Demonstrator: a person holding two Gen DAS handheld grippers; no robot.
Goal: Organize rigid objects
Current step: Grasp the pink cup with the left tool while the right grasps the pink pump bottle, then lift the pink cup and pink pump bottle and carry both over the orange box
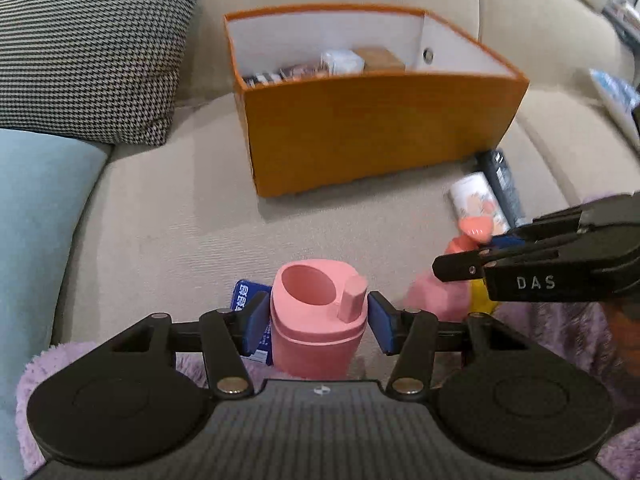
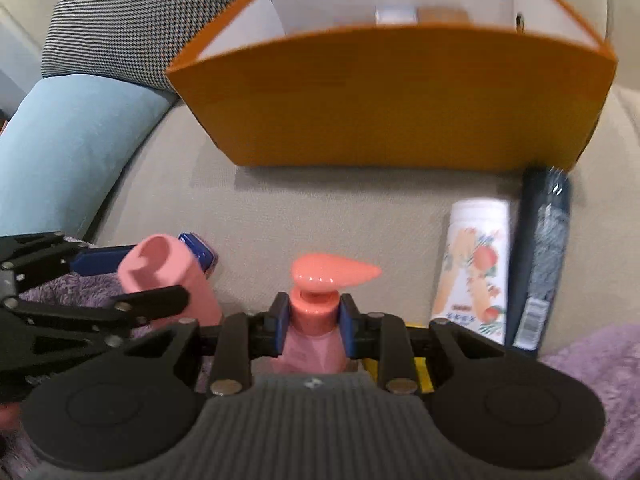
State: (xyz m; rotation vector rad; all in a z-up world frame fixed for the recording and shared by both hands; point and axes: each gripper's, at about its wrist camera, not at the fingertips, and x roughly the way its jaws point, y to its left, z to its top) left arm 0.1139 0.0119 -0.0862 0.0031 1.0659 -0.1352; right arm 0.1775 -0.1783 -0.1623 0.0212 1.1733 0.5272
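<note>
I hold two items, both in front of the orange box [image 1: 360, 128], which serves as my reference point.

Left gripper [image 1: 316, 316]: its blue pads sit on either side of a pink cup [image 1: 316, 320], and the jaws grip it just below the lid. The cup stands upright between the fingers, open mouth up, with a small spout cap on its rim. It is on the near side of the box, well apart from the box wall. A blue packet [image 1: 246, 300] shows behind the cup, toward the left pad.

Right gripper [image 2: 312, 324]: the jaws are closed narrowly on the neck of a pink pump bottle [image 2: 312, 344], directly under the pump head [image 2: 332, 272]. The nozzle points right. This bottle is also on the near side of the box, to the right of the cup.

Remaining items, relative to the box:
- A white tube [image 2: 474, 268] with a peach print lies near the front right corner.
- A dark bottle [image 2: 542, 256] lies just beside the tube, its top close to the box wall.
- Several small packages [image 1: 340, 62] lie inside the box, against the rear wall.
- A houndstooth cushion [image 1: 92, 48] is to the left of the box, and a light blue cushion [image 1: 36, 208] lies nearer than it.

All rest on a beige sofa [image 1: 160, 220]. A purple fleece [image 2: 592, 380] lies at its near edge.
</note>
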